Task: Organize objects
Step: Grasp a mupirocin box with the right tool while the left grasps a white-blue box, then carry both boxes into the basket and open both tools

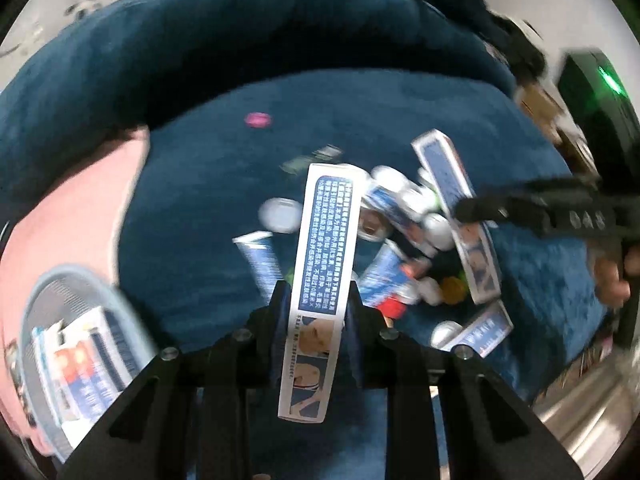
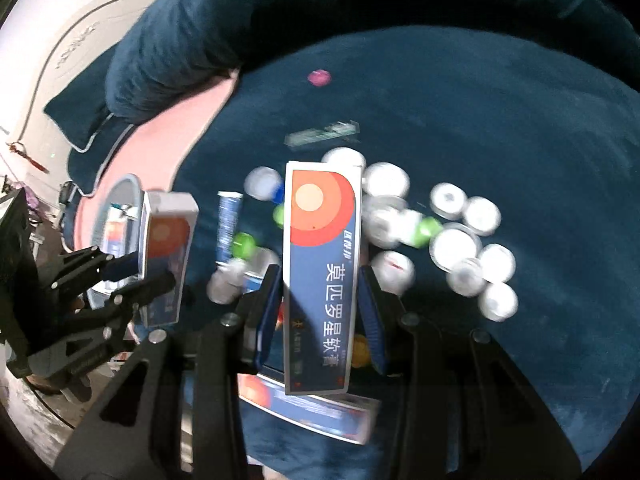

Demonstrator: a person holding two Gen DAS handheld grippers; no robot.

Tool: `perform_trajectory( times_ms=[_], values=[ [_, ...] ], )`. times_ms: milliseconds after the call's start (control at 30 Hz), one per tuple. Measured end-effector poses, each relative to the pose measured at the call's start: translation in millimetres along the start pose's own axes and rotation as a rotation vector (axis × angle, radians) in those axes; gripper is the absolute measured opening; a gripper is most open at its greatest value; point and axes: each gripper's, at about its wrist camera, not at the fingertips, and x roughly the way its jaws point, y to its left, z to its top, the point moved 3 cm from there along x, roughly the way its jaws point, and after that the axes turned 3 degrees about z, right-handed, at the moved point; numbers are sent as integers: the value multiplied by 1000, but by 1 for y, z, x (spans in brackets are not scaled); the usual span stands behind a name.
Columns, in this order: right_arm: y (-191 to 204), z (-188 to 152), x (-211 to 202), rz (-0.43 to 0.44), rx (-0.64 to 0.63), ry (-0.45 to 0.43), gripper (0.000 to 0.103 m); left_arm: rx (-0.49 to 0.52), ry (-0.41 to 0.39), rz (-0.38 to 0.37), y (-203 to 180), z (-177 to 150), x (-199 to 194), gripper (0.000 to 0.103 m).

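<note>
My left gripper [image 1: 318, 292] is shut on a long blue-and-white ointment box [image 1: 320, 264] and holds it above the dark blue sofa seat [image 1: 200, 184]. My right gripper [image 2: 322, 280] is shut on another ointment box [image 2: 320, 276] with an orange disc on it. In the left wrist view the right gripper [image 1: 468, 208] shows with its box [image 1: 460, 216]. In the right wrist view the left gripper [image 2: 152, 276] shows with its box [image 2: 166, 256]. A grey round basket [image 1: 48, 312] at the left holds several boxes.
Loose boxes, tubes [image 1: 258, 260] and several white round jars [image 2: 456, 248] lie scattered on the seat. A pink cushion [image 1: 76, 208] lies under the basket. A small magenta thing [image 2: 319, 77] lies further back. The sofa back [image 1: 240, 32] rises behind.
</note>
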Motion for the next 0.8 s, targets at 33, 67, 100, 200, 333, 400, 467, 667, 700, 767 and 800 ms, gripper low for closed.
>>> perform_trajectory(
  times_ms=[33,67,100,200,333,400,467,667,700,767,800],
  values=[
    [11,4,1,12,-8,-6,39,-33,-9,9,13,0,-5,26],
    [23,7,2,28,-15,-11,39,-85,-23,22,33,0,-12,26],
    [36,10,4,45,-23,-15,39,-119,-32,32,46,-2,-18,26],
    [75,18,10,96,-50,-23,39,-237,-69,78,94,-15,-40,26],
    [146,25,26,192,-106,-15,39,-379,-103,178,156,-51,-66,26],
    [173,25,34,215,-143,2,39,-428,-101,222,178,-72,-72,26],
    [207,23,46,239,-192,29,39,-465,-84,287,199,-93,-74,27],
    [258,16,82,278,-223,110,39,-558,-50,276,227,-128,-70,27],
    [267,15,94,271,-226,129,39,-548,-34,271,227,-129,-64,27],
    [273,15,115,239,-212,167,39,-532,3,273,226,-131,-56,32],
    [274,15,124,196,-210,192,40,-525,30,290,226,-132,-49,40]
  ],
)
